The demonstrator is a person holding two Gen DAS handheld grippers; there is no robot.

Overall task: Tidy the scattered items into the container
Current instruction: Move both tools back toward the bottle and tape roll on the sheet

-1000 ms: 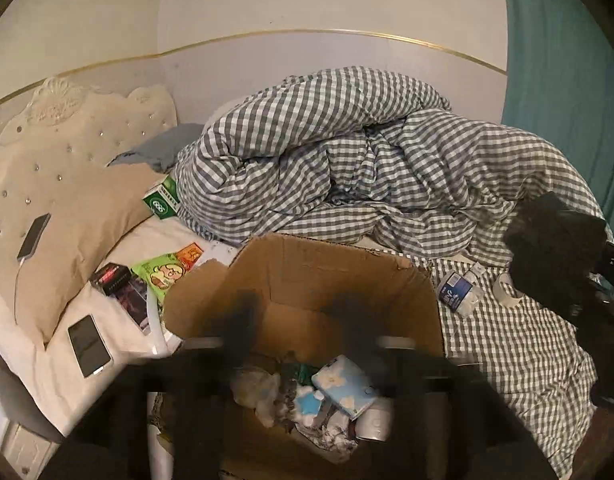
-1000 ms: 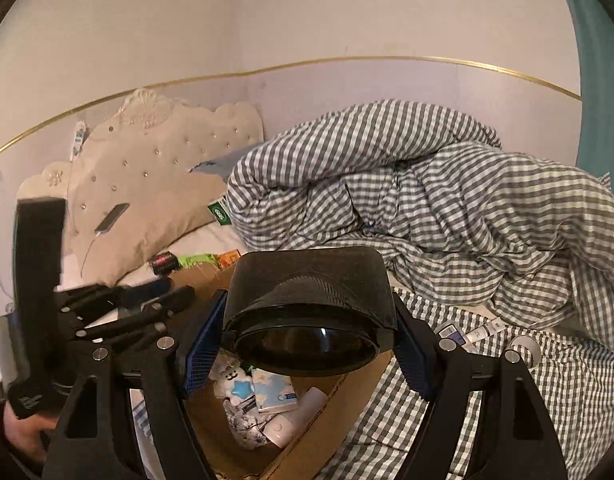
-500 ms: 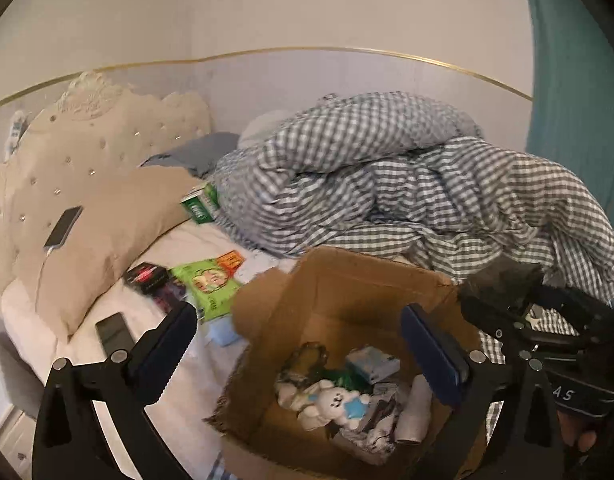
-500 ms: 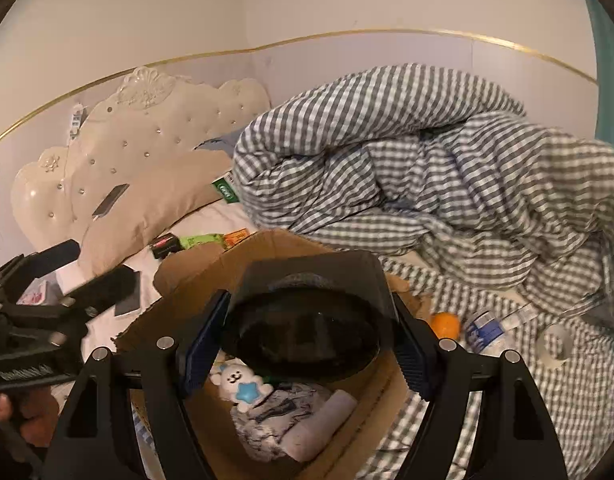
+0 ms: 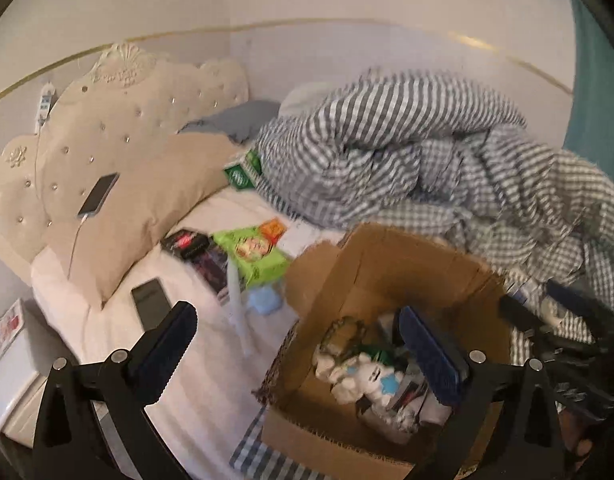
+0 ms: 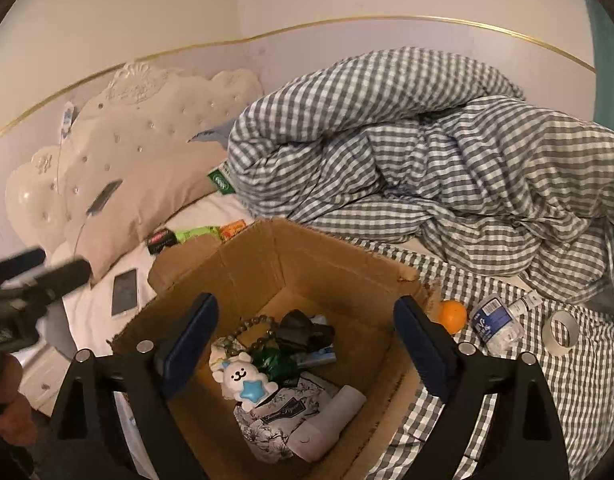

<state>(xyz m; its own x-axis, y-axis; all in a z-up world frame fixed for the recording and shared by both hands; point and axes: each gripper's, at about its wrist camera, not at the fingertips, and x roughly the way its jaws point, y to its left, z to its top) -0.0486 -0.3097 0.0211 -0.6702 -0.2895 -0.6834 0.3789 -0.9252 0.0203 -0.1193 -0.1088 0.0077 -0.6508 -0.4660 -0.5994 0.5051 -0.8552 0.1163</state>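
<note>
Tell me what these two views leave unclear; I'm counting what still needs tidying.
- Green box, right wrist view: mostly tucked under the checked duvet.
- Small tube, right wrist view: too small to identify.
- Items on the white sheet, left wrist view: blurred, labels unreadable.
- Cardboard box bottom: buried under its top layer.

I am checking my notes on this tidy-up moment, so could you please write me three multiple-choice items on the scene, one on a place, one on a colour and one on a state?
1. Where does the orange lie?
A. inside the cardboard box
B. on the checked sheet beside the box
C. on the beige pillow

2. What colour is the star on the white plush toy?
A. red
B. yellow
C. blue

3. How does the right gripper stand?
A. open and empty above the box
B. shut on a bottle
C. shut on the toy

Answers: 1 B, it lies just outside the box's right wall. 2 C, the star shows blue. 3 A, nothing lies between its pads, and its jaws have just been opening.
</note>
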